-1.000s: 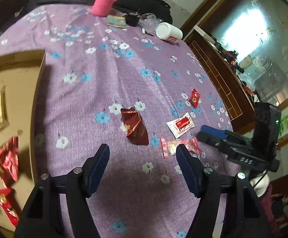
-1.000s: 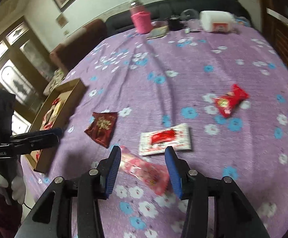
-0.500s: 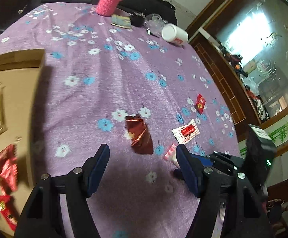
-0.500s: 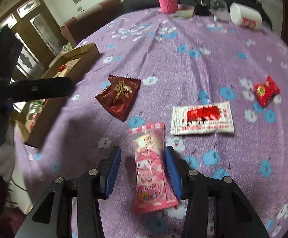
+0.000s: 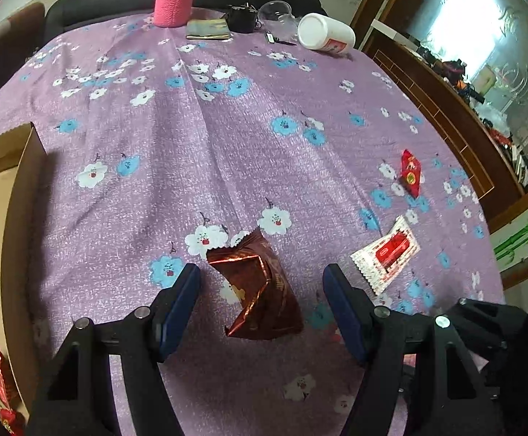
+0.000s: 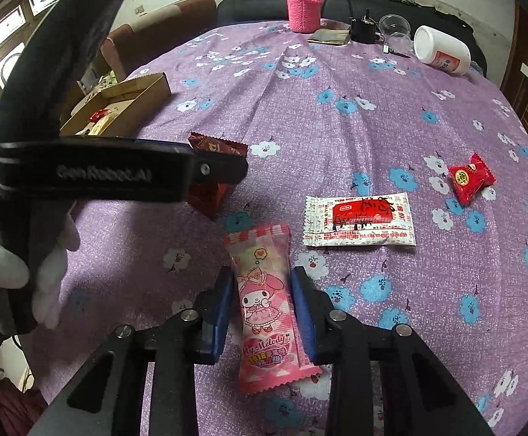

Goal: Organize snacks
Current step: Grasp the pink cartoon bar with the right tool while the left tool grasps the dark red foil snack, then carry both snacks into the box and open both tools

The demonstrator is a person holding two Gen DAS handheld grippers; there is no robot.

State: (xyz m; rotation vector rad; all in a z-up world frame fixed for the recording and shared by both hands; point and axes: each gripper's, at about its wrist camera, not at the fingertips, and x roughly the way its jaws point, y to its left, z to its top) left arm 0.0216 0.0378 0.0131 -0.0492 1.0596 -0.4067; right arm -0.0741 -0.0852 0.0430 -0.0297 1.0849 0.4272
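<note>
My left gripper (image 5: 262, 283) is open, low over a dark red foil snack packet (image 5: 260, 287) that lies between its fingers on the purple flowered cloth. My right gripper (image 6: 262, 283) is open, its pads on either side of a pink My Melody packet (image 6: 267, 305) and close to its edges. A white-and-red sachet (image 6: 358, 219) and a small red candy (image 6: 469, 178) lie to the right; both also show in the left wrist view, the sachet (image 5: 387, 252) and the candy (image 5: 411, 174). A cardboard box (image 6: 118, 107) with snacks sits at the left.
At the table's far edge stand a pink-sleeved bottle (image 6: 302, 3), a small booklet (image 6: 329, 36), a clear cup (image 6: 394, 27) and a white jar on its side (image 6: 442, 52). The left gripper's body (image 6: 93, 174) crosses the right wrist view. A wooden cabinet (image 5: 445, 109) stands to the right.
Both grippers have dropped toward the table. The left one has closed in over the dark red packet; the right one has come down around the pink packet, which turned lengthwise between its fingers.
</note>
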